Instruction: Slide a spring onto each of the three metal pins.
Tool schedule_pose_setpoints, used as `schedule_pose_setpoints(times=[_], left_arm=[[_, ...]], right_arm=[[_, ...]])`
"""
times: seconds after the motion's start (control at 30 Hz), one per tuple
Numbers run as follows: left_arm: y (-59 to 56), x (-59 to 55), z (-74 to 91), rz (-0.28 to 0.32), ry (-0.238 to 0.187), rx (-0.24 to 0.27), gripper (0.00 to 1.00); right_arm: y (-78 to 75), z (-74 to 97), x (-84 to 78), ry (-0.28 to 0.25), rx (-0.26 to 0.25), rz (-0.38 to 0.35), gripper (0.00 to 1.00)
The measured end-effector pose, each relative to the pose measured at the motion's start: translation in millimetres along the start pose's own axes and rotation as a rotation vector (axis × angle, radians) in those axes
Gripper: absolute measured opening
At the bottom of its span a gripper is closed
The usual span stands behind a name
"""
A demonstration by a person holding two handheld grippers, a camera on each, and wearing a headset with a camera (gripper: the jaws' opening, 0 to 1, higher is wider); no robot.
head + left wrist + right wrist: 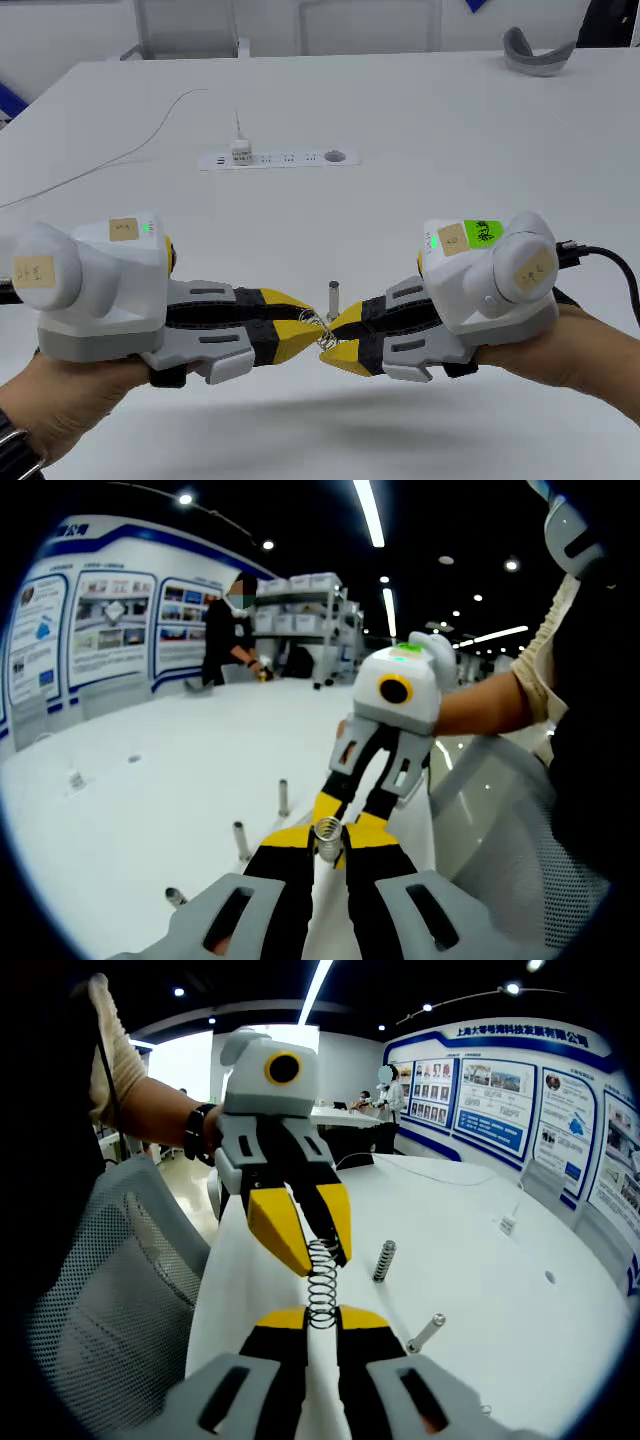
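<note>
Low centre over the white counter [400, 120], the left gripper [306, 335] and right gripper [338, 340] meet tip to tip, each pinched narrow on an end of the spring [323, 336], just below an upright metal pin [333, 297]. Light, springy thing, I'd say; hold gently near one end.

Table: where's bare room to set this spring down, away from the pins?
Bare table lies between the power strip and the pin, and right of the strip. It is crowded where the left tool and right tool meet at the spring by the pin.
</note>
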State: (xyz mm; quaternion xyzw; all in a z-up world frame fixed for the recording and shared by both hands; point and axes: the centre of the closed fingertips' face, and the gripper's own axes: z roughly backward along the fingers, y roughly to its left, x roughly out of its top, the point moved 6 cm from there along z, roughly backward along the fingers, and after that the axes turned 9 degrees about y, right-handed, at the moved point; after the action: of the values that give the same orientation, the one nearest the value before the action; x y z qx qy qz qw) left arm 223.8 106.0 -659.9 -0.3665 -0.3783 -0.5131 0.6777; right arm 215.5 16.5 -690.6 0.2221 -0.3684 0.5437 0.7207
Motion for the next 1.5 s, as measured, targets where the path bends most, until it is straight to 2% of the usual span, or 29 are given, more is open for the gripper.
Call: schedule_pose_setpoints(times=[0.2, 0.53, 0.63, 0.77, 0.93, 1.2, 1.5], left_arm=[[-2.2, 3.2, -4.2, -0.013, -0.004, -0.007, 0.1], [1.5, 5.7, -7.5, -0.007, 0.005, -0.009, 0.1], [3.2, 6.9, -8.7, -0.007, 0.006, -0.009, 0.1], [5.7, 8.3, -9.5, -0.017, 0.012, 0.001, 0.1], [12.7, 10.5, -10.2, -0.015, 0.003, 0.036, 0.1], [21.1, 14.6, -16.4, -0.023, -0.006, 0.075, 0.1], [36.1, 18.3, -24.1, 0.003, -0.024, 0.128, 0.1]], right_arm=[[2.0, -3.5, 2.7, -0.007, 0.009, -0.006, 0.11], [-0.4, -0.8, 1.2, -0.012, -0.001, -0.043, 0.12], [-2.0, 1.4, 1.2, -0.013, -0.011, -0.056, 0.19], [-6.1, 8.8, -2.4, -0.011, -0.034, -0.067, 0.22], [-9.4, 19.7, -7.7, -0.01, -0.06, -0.081, 0.25], [-13.1, 35.9, -15.8, -0.015, -0.099, -0.102, 0.27], [-18.1, 57.7, -27.2, -0.028, -0.156, -0.133, 0.3]])
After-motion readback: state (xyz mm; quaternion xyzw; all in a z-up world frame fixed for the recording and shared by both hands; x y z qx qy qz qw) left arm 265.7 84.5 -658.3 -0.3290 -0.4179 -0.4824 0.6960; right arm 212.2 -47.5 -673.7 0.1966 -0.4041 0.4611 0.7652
